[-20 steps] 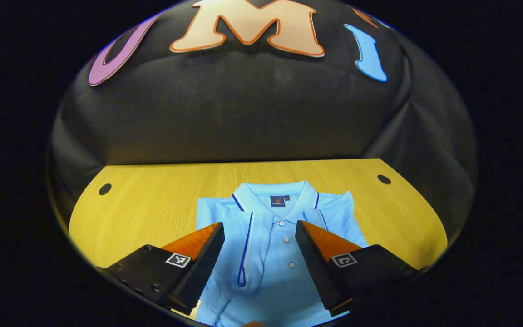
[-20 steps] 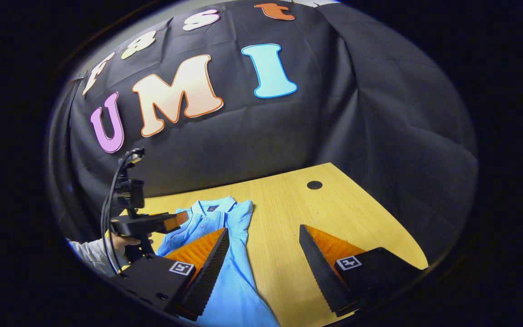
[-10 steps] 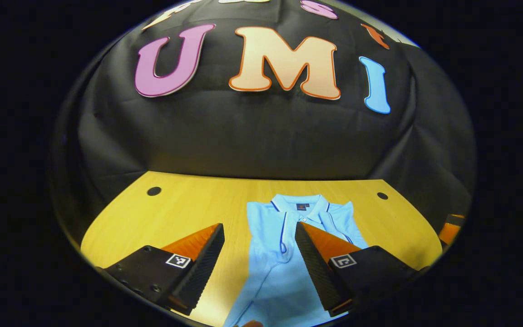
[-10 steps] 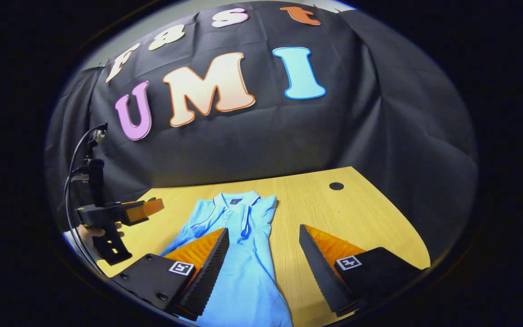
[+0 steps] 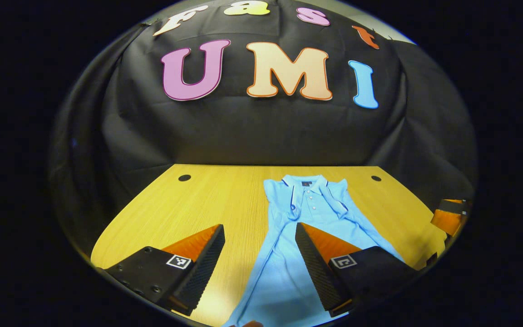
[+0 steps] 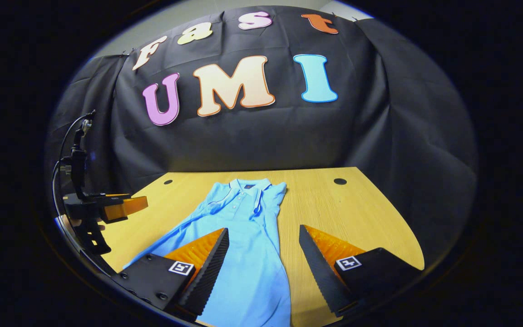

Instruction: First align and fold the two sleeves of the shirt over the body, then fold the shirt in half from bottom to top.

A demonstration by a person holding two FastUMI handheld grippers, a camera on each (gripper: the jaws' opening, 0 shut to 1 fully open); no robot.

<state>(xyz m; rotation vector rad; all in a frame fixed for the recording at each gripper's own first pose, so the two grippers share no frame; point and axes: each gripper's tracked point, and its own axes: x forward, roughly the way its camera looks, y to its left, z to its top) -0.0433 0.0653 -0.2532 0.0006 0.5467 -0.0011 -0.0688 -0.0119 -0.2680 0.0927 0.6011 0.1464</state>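
**Now for the bottom hem: both grippers free above a shirt with its sleeves folded in**

Evidently the sleeves are done: the light blue shirt (image 5: 311, 227) lies flat on the wooden table (image 5: 207, 200), collar toward the booth's wall, with both sleeves turned in over the chest beside the button placket. My reading is that the bottom-to-top fold is the step in hand. To do it well, each gripper should come down on its own corner of the hem, nearest the person, pinch through all layers there, then lift and carry both corners level toward the collar, so that the folded sleeves stay trapped inside and the fold line runs straight across the body. Uneven height between the two hands would skew it.

Taking the shirt as the landmark, from left to right: the left gripper (image 5: 259, 261) hangs over the shirt's left edge near the hem, fingers spread wide, holding nothing; one finger is over bare table just beside the cloth, the other over the lower body. In the right gripper view it appears well off the shirt's left side (image 6: 123, 204). The right gripper (image 6: 263, 268) hangs over the shirt's right edge, fingers likewise spread and empty, one above the cloth (image 6: 243, 254), the other above bare table beside it.
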